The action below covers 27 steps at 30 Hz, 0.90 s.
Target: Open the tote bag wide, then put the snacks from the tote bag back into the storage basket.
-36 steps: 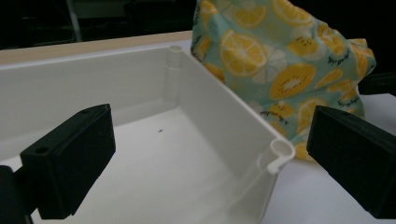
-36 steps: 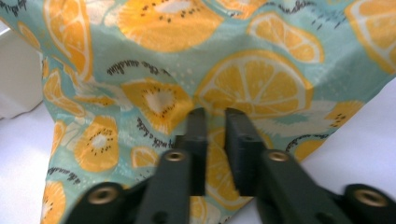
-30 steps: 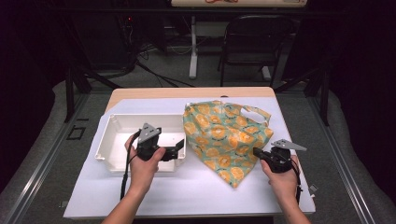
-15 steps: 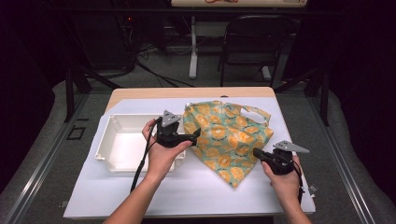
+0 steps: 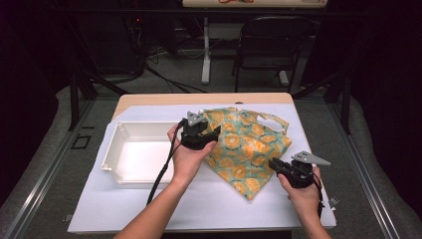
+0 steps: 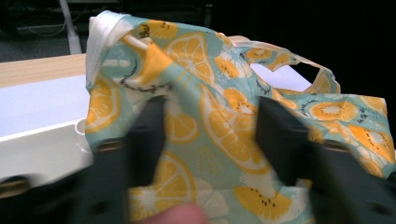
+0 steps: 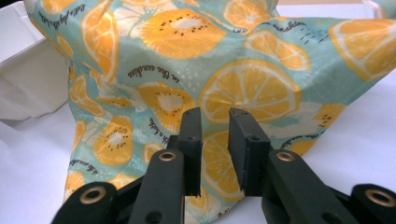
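So teal citrus-print bag [image 5: 246, 149] lies rumpled; left gripper [image 6: 210, 140] jaws wide apart, right gripper [image 7: 215, 149] pinching its edge

The white tray [image 5: 137, 154] blocks the table's [image 5: 209, 209] left half, the printed bag [image 5: 244, 149] its middle; the near edge and right edge seem open.
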Tool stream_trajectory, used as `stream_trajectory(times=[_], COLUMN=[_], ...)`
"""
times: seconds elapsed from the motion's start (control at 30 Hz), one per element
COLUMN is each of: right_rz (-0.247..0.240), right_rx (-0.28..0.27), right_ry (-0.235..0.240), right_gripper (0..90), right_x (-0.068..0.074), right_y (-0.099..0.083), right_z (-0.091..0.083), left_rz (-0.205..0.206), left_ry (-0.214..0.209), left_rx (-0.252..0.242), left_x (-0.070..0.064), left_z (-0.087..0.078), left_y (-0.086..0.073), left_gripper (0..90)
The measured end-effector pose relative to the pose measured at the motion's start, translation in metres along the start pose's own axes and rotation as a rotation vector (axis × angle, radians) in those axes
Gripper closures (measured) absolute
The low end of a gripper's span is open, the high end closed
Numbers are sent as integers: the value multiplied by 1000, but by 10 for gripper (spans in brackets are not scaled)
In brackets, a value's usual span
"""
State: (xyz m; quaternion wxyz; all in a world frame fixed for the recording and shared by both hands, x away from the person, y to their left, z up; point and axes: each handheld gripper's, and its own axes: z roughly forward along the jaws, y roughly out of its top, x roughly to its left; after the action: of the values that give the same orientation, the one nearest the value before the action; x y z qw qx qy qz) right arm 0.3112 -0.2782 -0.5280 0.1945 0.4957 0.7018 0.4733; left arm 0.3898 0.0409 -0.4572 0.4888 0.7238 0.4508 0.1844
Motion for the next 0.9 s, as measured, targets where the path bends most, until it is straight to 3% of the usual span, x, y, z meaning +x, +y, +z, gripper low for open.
stream_trajectory(times=[0.03,0.07,0.1,0.13,0.17,0.23,0.37,0.47,0.53,0.57,0.7,0.8,0.9], right_rz=[5,5,5,1,1,8,5,7,12,19,20,13,-7], right_rx=[-9,-11,-11,-11,-11,-24,-31,-50,-56,-73,-107,-120,-127], right_ry=[0,4,4,1,1,-4,-6,-18,-19,-26,-35,-33,-43], right_gripper=[746,746,746,744,744,744,742,733,730,716,671,642,601], right_x=[0,0,0,-2,-2,-2,-3,-3,-3,-3,-2,0,3], right_y=[0,0,0,0,0,0,1,2,2,2,4,5,6], right_z=[0,-1,-1,-3,-3,-5,-8,-14,-15,-16,-22,-25,-29], left_rz=[2,2,0,1,1,5,25,55,56,44,64,85,74], left_ry=[-30,-30,-66,-120,-120,-174,-221,-284,-301,-327,-347,-346,-356], left_rx=[5,5,18,8,8,8,1,20,23,35,60,78,94], left_x=[0,0,0,-2,-2,-6,-14,-23,-25,-29,-39,-44,-47], left_z=[-1,-1,-3,-7,-7,-16,-25,-33,-35,-38,-43,-42,-41], left_y=[0,0,0,-2,-2,-7,-17,-36,-41,-53,-75,-83,-92], left_gripper=[741,815,815,890,900,900,900,900,900,900,900,900,900])
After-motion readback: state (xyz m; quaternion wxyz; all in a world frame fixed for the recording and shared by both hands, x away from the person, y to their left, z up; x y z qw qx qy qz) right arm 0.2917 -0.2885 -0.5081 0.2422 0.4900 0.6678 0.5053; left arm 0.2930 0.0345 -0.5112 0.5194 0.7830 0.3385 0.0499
